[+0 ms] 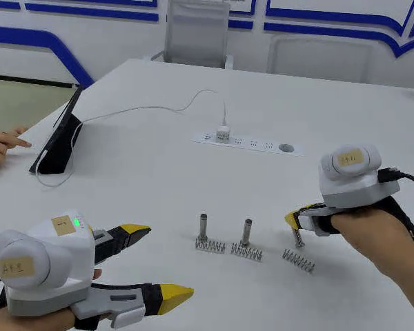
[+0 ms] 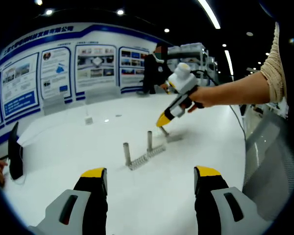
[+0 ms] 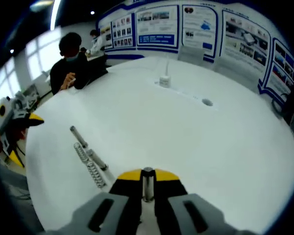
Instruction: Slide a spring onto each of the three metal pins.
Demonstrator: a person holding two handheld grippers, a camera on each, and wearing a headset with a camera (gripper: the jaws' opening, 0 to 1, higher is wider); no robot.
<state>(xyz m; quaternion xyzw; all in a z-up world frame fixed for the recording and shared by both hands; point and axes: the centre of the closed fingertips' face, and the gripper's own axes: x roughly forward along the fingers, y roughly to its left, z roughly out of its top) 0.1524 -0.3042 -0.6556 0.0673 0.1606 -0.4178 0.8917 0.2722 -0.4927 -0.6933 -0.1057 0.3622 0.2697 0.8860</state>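
Left gripper [image 2: 149, 176] spread, right gripper [image 2: 161, 121] pinching pin [image 2: 163, 130]

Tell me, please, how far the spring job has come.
Done: nothing yet. All three springs lie flat on the table, and two pins stand bare. In hand: the right tool is shut on the third pin; the left tool is open, holding nothing. Left: every spring must go onto its pin.

Three short grey metal pins form a row low in the centre of the head view. The left pin [image 1: 203, 225] and middle pin [image 1: 247, 232] stand upright on the white worktop [image 1: 159, 172]. The left spring [image 1: 210, 245] and middle spring [image 1: 246, 253] lie flat at their bases. The right pin [image 1: 298, 238] leans slightly, its top pinched in the right hand-held gripper [image 1: 292, 221]. The third spring [image 1: 298, 260] lies flat just below it.
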